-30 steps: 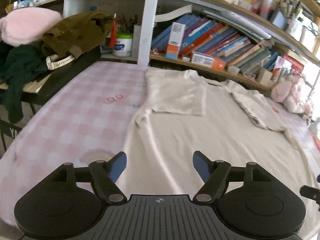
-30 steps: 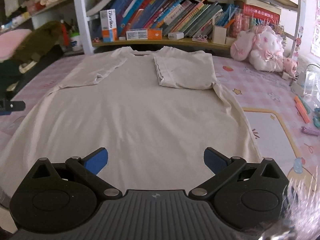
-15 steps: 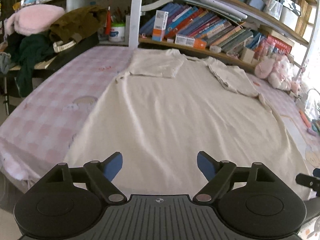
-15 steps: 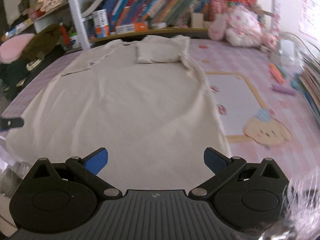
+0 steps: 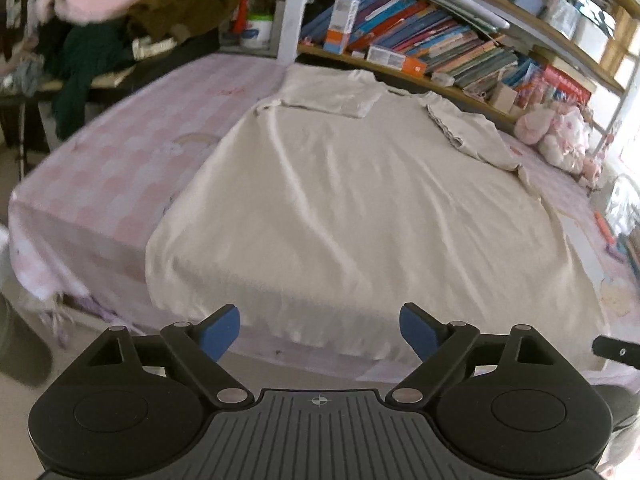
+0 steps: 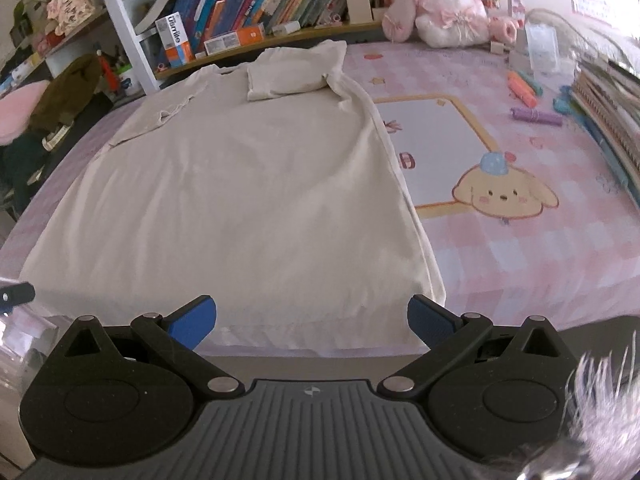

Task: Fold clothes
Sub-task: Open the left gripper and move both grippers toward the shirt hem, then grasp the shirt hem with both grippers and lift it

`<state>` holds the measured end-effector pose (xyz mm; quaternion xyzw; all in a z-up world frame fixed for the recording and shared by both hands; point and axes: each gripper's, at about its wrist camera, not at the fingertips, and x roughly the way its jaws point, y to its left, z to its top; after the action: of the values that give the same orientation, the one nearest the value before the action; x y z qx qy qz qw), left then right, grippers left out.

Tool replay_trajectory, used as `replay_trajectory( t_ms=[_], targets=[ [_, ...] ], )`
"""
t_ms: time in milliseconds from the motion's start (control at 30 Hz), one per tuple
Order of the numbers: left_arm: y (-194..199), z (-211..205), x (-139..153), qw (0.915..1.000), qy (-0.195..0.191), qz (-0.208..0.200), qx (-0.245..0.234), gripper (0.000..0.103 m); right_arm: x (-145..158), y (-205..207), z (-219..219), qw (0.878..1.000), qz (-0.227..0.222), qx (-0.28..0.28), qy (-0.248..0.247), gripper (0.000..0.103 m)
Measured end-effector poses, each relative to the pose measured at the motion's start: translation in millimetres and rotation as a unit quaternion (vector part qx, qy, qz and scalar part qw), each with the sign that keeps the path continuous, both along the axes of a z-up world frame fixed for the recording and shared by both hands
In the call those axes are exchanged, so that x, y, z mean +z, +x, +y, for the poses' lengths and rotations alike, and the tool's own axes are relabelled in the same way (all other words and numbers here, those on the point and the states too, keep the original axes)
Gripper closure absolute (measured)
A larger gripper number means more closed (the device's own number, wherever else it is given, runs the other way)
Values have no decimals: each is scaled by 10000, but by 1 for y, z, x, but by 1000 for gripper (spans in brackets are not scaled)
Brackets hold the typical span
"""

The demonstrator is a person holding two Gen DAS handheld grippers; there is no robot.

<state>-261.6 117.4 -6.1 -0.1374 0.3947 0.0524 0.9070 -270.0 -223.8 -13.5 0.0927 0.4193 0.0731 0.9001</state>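
From the left wrist, the left claw [image 5: 320, 330] had just been opening and stood wide, its blue pads [image 5: 220, 330] apart with nothing between them, poised above the near hem of a cream shirt [image 5: 352, 200]. The shirt lay flat on a bed [image 5: 100, 168] with a pink checked cover, its collar end toward a bookshelf [image 5: 420, 40], both sleeves folded inward over the body, and its hem at the near edge of the bed. A heap of clothes [image 5: 120, 20] sat off to the far left of the bed, and a pink plush toy [image 5: 560, 136] lay at the far right under the shelf. A dark tip of the other claw showed at the right edge. From the right wrist, the right claw [image 6: 312, 320] was spread wide as well, holding nothing, its pads [image 6: 430, 318] hanging just past the hem near the shirt's [image 6: 240, 200] right corner. The shirt covered the left and middle of the bed [image 6: 520, 240]; to its right the cover showed a printed cartoon dog [image 6: 504, 194]. The plush toy [image 6: 448, 16] sat by the bookshelf [image 6: 260, 8], and a few small toys [image 6: 528, 96] lay near the bed's far right side.
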Motion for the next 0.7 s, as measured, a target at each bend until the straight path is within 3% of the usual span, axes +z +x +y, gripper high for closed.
replay_trajectory(
  t_ms=[167,400,533,600,700],
  targets=[
    [-6,22,-8,9992,-17,70,392,14,-5,2,-10,9988,305,-267,289,1],
    [-4,53,-17,9986,-86,343,381,14,-15,11,-36,9921,705,-779,679,4],
    [-1,77,-24,9964,-556,319,560,16,-23,19,-51,9868,920,-1042,834,16],
    [2,90,-26,9942,-796,300,657,25,-25,25,-57,9843,967,-1142,940,18],
    [9,109,-30,9914,-1033,280,751,27,-30,34,-67,9783,1067,-1265,1245,22]
  ],
)
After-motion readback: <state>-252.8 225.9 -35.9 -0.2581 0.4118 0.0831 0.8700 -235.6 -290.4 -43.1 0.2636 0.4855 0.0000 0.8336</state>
